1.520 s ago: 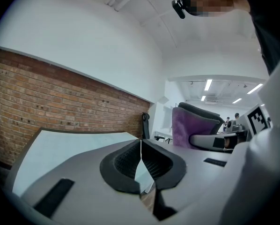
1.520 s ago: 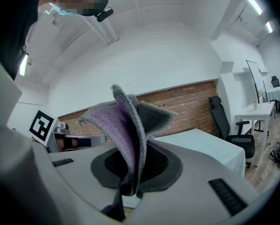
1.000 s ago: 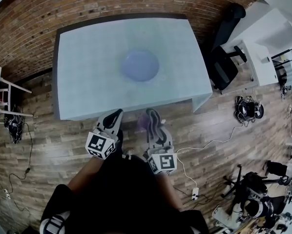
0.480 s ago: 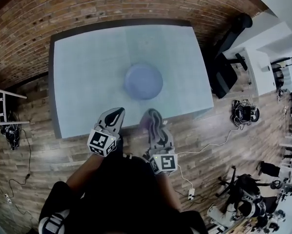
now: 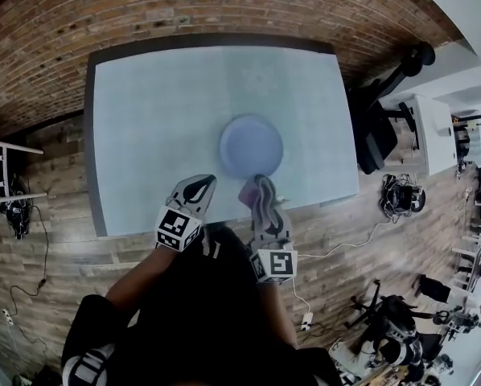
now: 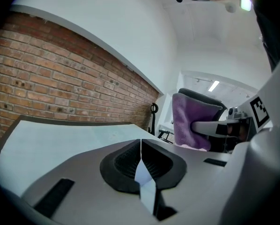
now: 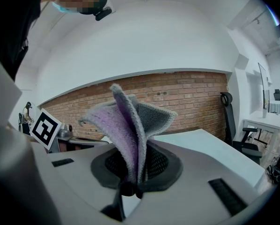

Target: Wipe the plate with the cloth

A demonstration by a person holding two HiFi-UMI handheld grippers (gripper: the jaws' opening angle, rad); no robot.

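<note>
The left gripper (image 5: 199, 185) has its fingers pressed together with nothing between them. The right gripper (image 5: 258, 188) pinches the purple cloth (image 7: 126, 125), whose folds stand up past its fingertips. The plate (image 5: 251, 145) lies on the table (image 5: 144, 119), just ahead of the right fingertips and ahead-right of the left ones.

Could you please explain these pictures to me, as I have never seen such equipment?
There is no robot: a person holds a tool with a two-fingered claw in each hand. The wide picture comes from a camera on the person's head, looking down; the other two come from cameras riding on the tools. A pale table bears one bluish plate. The left claw is shut and empty. The right claw is shut on a purple cloth, near the table's front edge, close to the plate.
</note>
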